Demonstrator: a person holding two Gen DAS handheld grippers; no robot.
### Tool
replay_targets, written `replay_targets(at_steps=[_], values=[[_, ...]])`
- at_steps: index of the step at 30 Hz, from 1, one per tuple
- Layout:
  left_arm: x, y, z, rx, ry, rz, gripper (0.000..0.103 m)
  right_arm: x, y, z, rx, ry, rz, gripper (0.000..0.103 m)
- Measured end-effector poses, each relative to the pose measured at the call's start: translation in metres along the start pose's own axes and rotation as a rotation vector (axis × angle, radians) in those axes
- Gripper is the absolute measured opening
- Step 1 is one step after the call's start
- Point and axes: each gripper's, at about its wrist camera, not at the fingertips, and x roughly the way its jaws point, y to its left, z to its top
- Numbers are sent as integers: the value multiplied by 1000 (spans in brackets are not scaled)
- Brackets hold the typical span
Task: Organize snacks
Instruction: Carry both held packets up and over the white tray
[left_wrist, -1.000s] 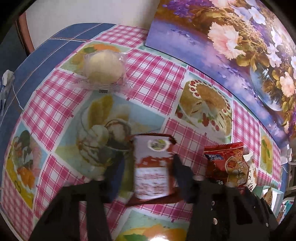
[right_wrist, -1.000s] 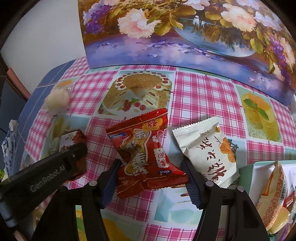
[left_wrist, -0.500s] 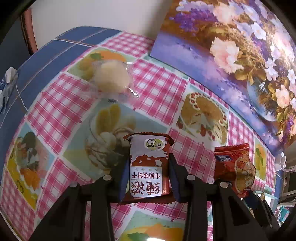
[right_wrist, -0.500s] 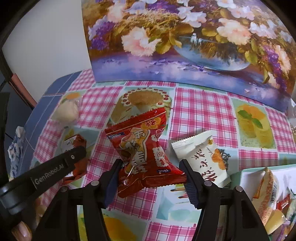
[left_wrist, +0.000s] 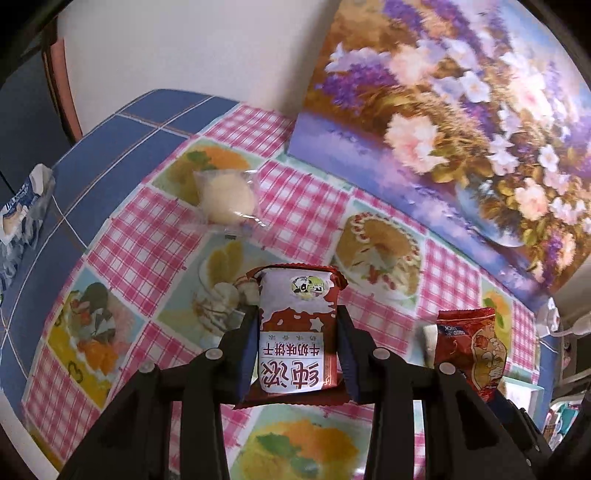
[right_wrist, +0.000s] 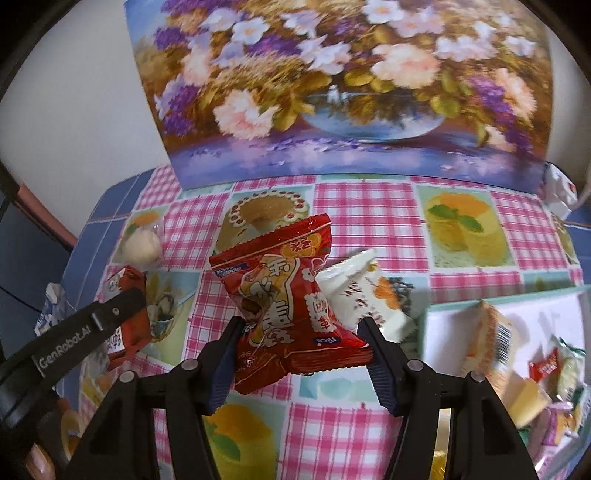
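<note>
My left gripper (left_wrist: 297, 325) is shut on a brown and white biscuit packet (left_wrist: 297, 328), held above the checked tablecloth (left_wrist: 155, 240). My right gripper (right_wrist: 301, 332) is shut on a red snack bag (right_wrist: 284, 299), also lifted off the table. The red snack bag (left_wrist: 471, 350) shows at the right of the left wrist view, and the biscuit packet (right_wrist: 125, 291) with the left gripper's finger at the left of the right wrist view. A white packet (right_wrist: 369, 295) lies on the cloth just behind the red bag. A clear-wrapped pale bun (left_wrist: 225, 197) lies farther back left.
A white box (right_wrist: 517, 314) holding several snacks stands at the right. A large flower painting (right_wrist: 340, 85) leans against the wall at the back of the table. A blue and white wrapper (left_wrist: 22, 218) lies by the table's left edge. A fingertip (right_wrist: 37, 459) shows bottom left.
The left gripper closed on the biscuit packet and lifted it. The right gripper tightened on the red bag and rose with it; both views now look higher up the wall.
</note>
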Motion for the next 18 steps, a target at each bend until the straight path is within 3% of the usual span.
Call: replay_targets(at_steps=[8, 18], values=[[-29, -31, -16, 62, -18, -26, 41, -48, -26, -2, 71, -45, -29, 66], [-77, -78, -36, 184, -94, -33, 41, -81, -73, -24, 184, -70, -65, 66]])
